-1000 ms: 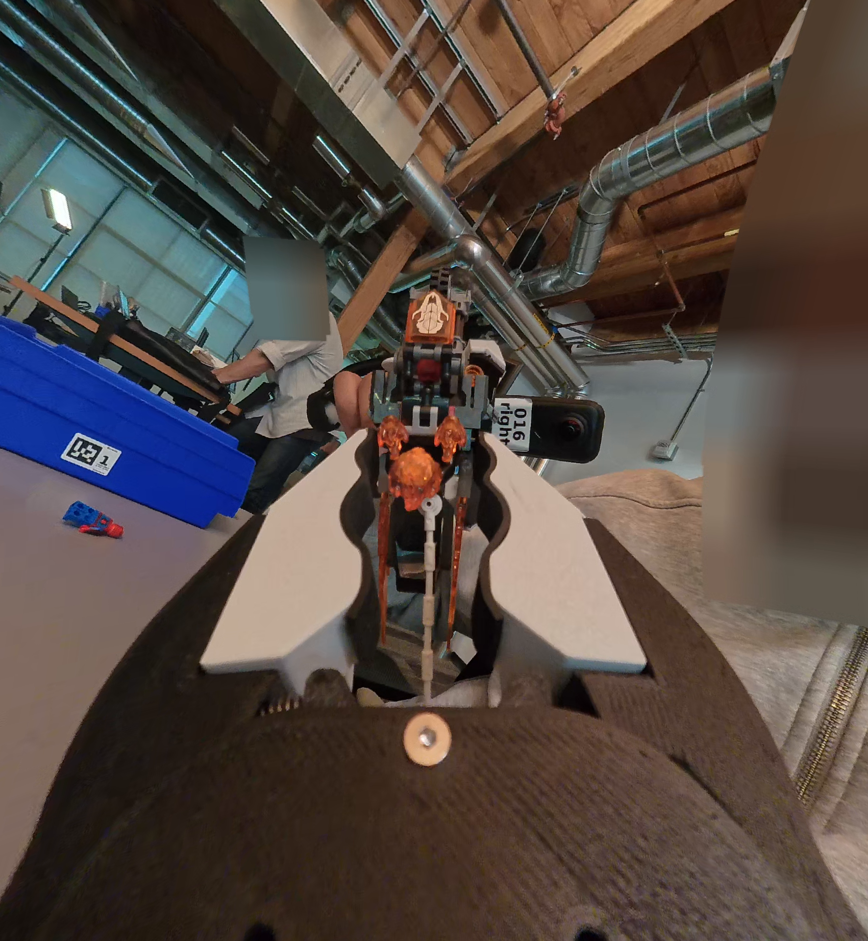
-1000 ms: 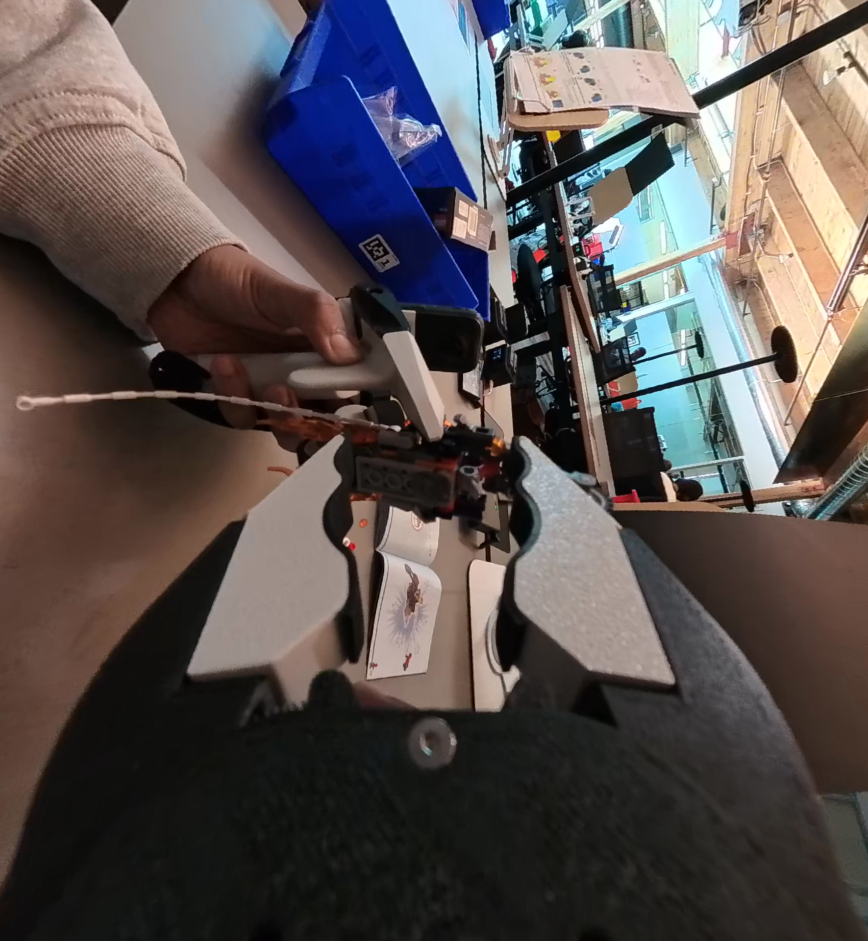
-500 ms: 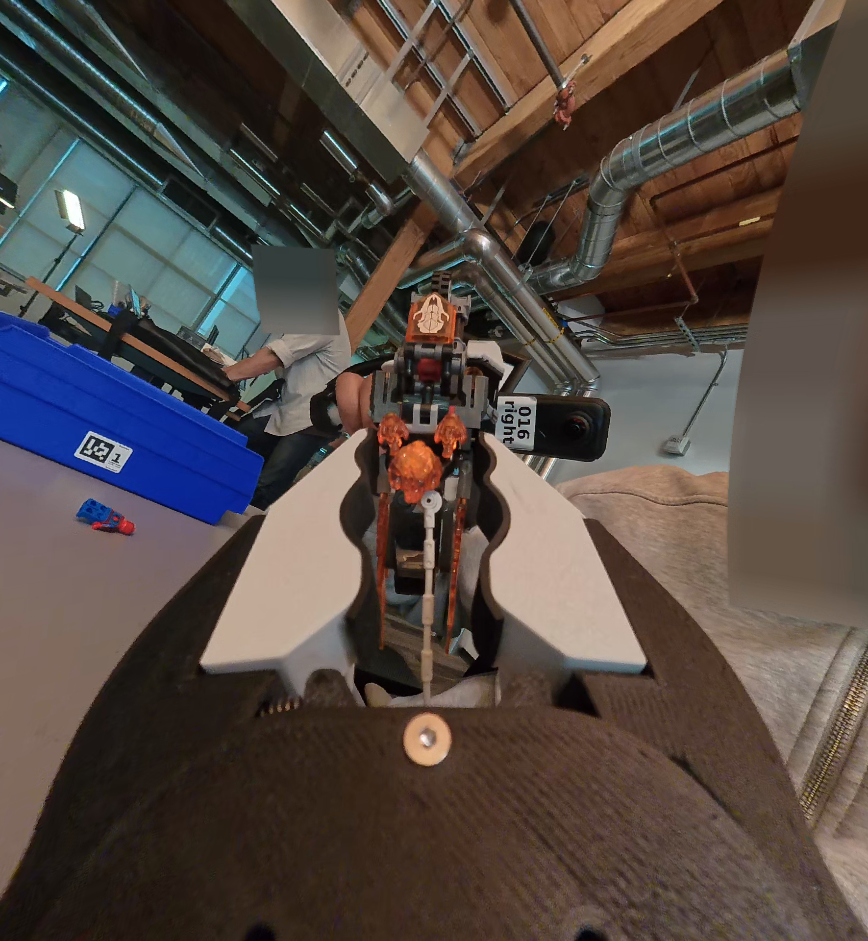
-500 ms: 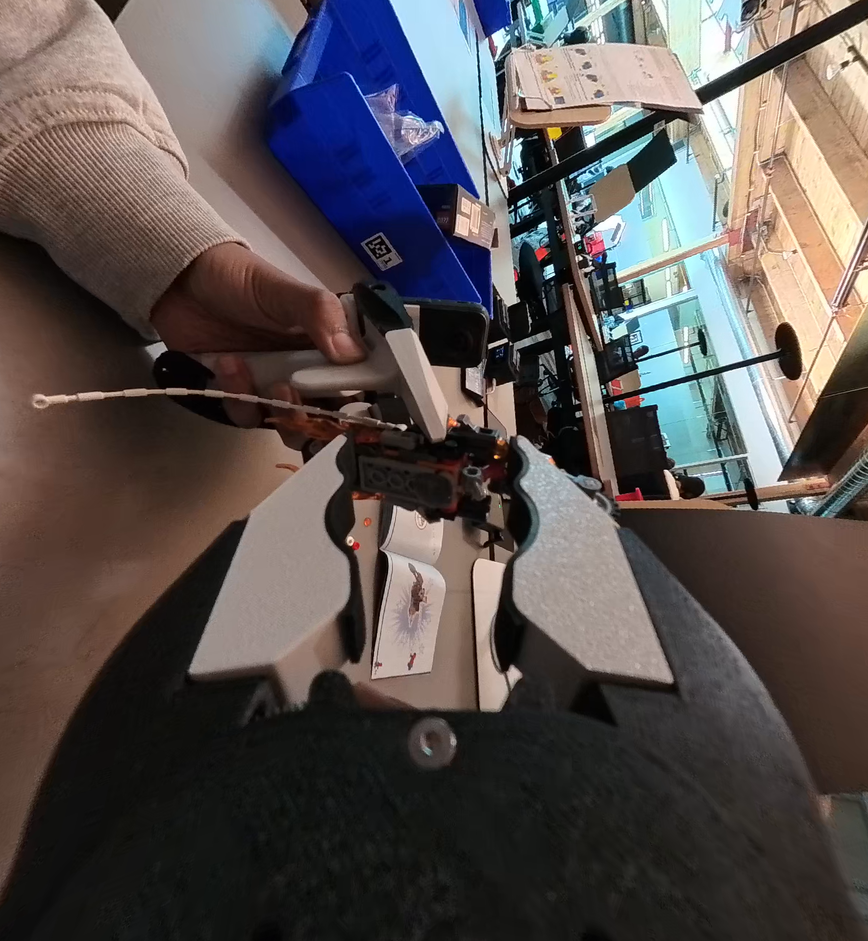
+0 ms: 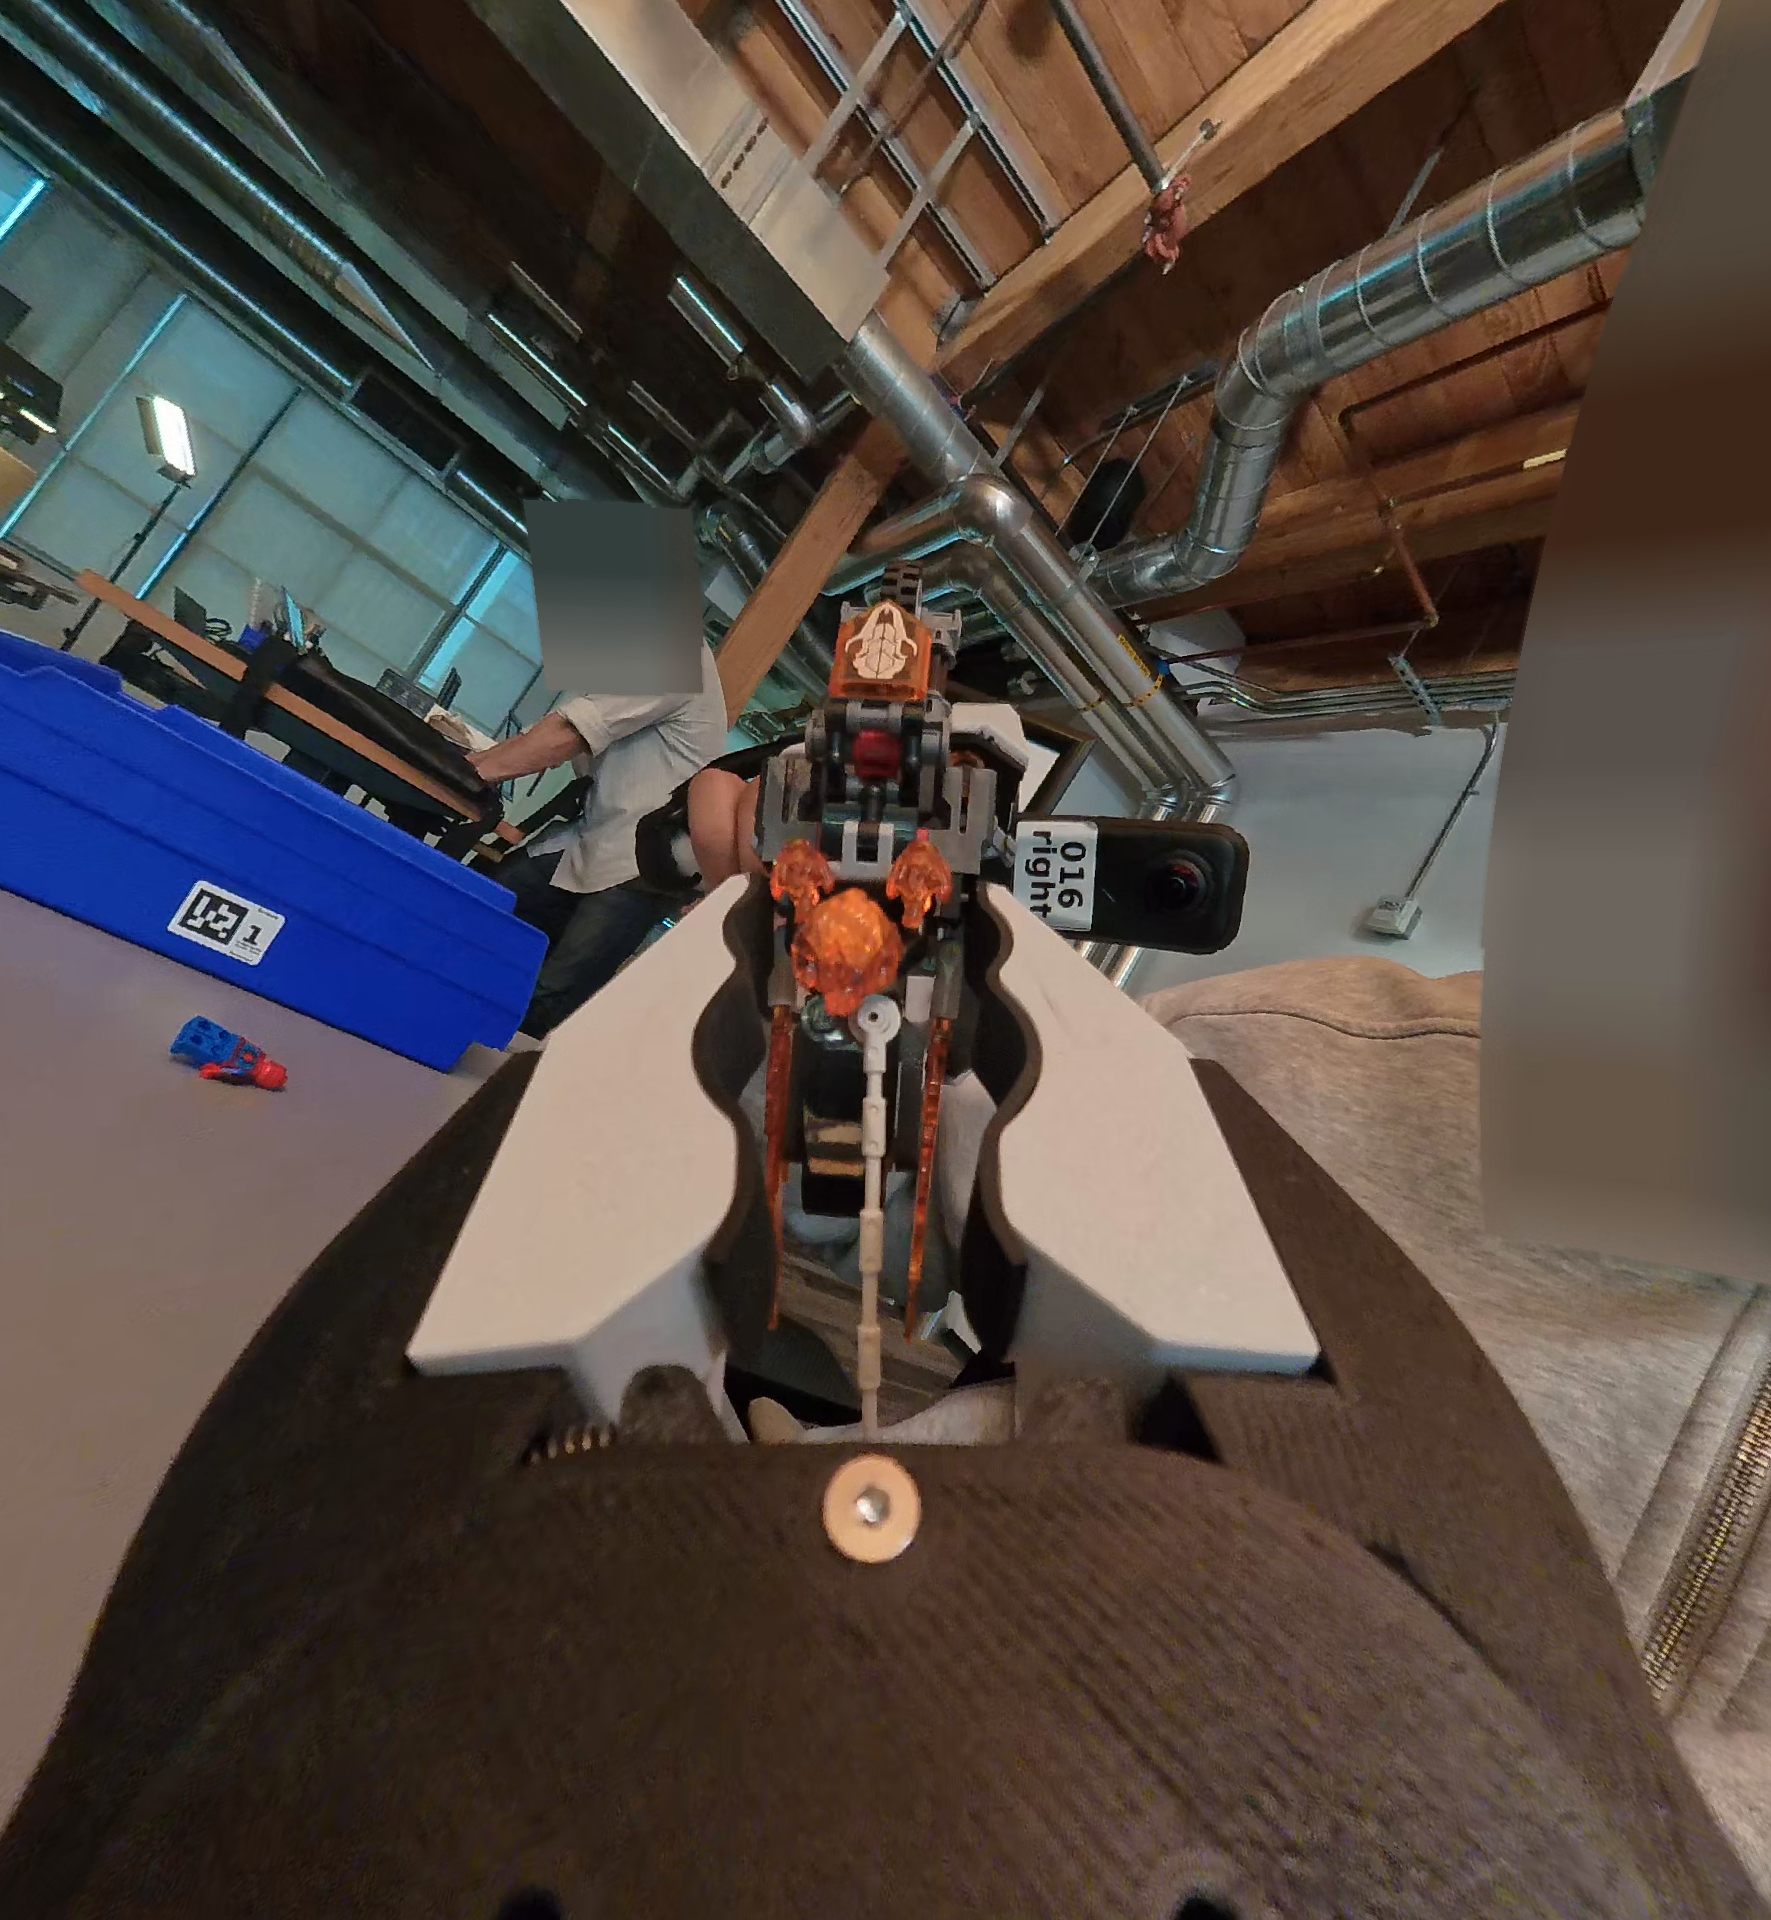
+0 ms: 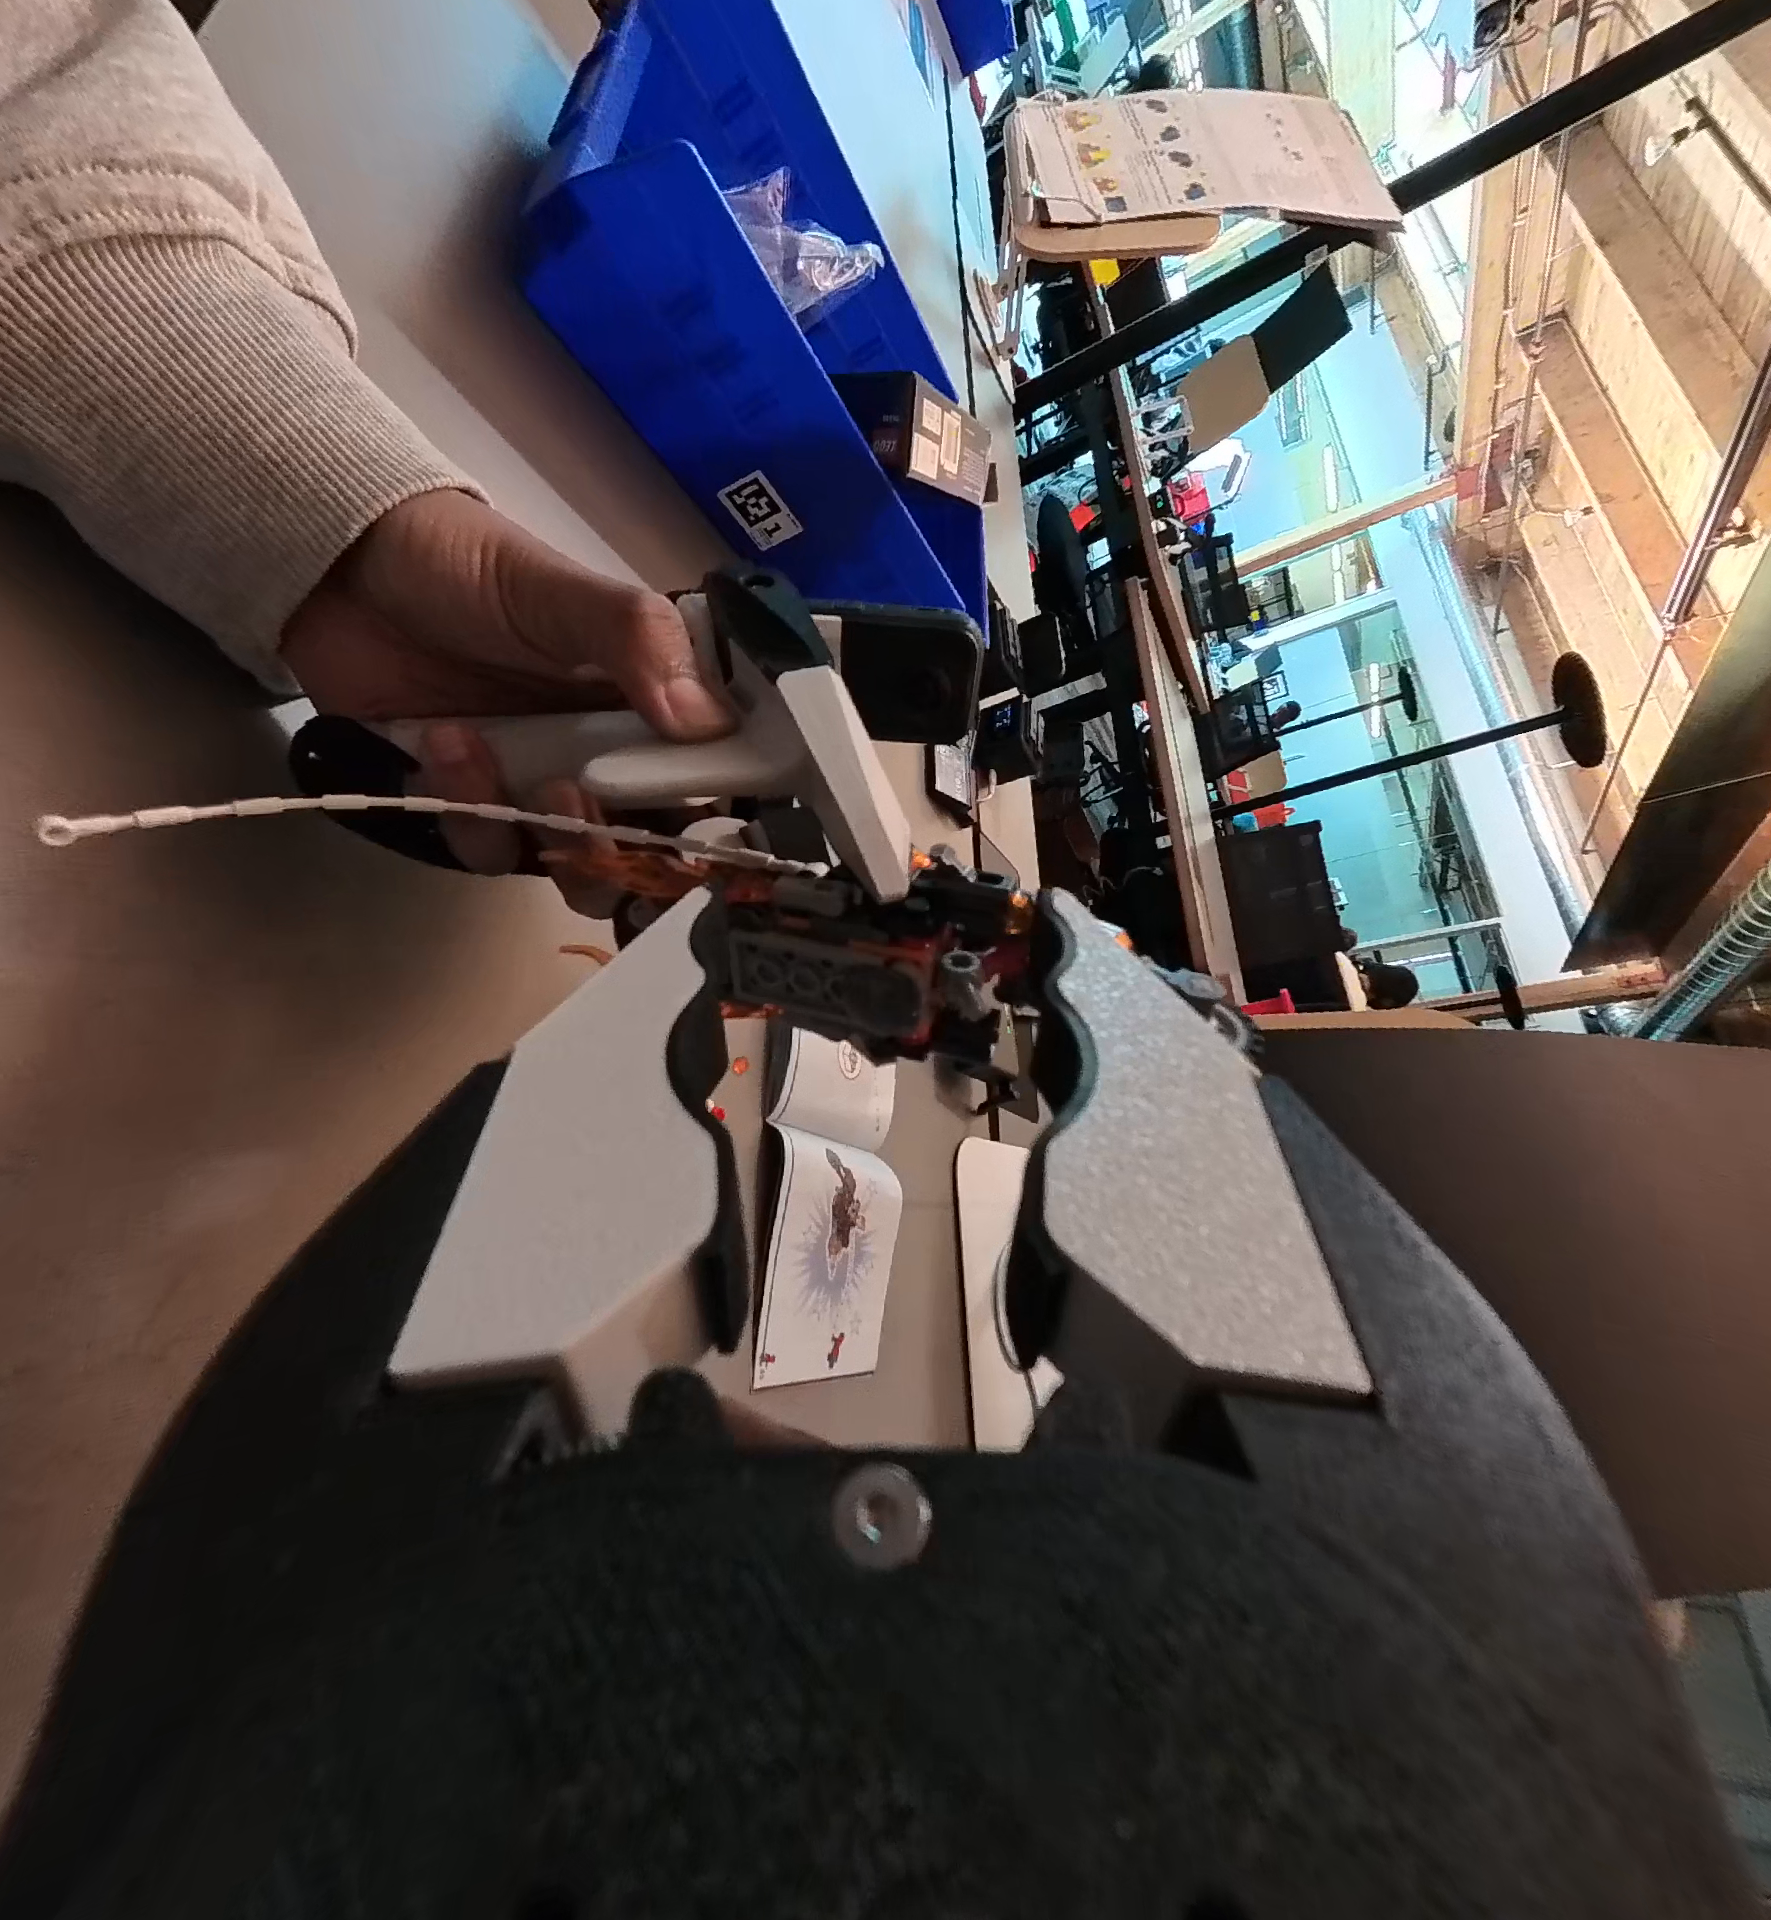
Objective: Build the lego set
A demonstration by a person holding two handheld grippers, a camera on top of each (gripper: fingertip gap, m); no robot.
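Both tongs pinch one grey-and-orange brick-built lego model (image 6: 839,961): right gripper (image 6: 865,971) across its stiff grey base, left gripper (image 5: 865,935) beside the flame pieces. It looks light but fragile; the thin white whip (image 6: 341,810) looks bendy, a poor hold.

A blue bin (image 5: 237,831) sits on the grey table (image 5: 81,1247), silver ducts (image 5: 1380,312) crossing the wooden ceiling.

The left tongs (image 5: 865,997) are tilted upward, their 2 fingers closed on the model (image 5: 865,831). The right tongs (image 6: 876,971) are turned sideways and clamped on the same model from its other end. The left handle is gripped by a hand (image 6: 476,634) in a beige sleeve (image 6: 133,312).
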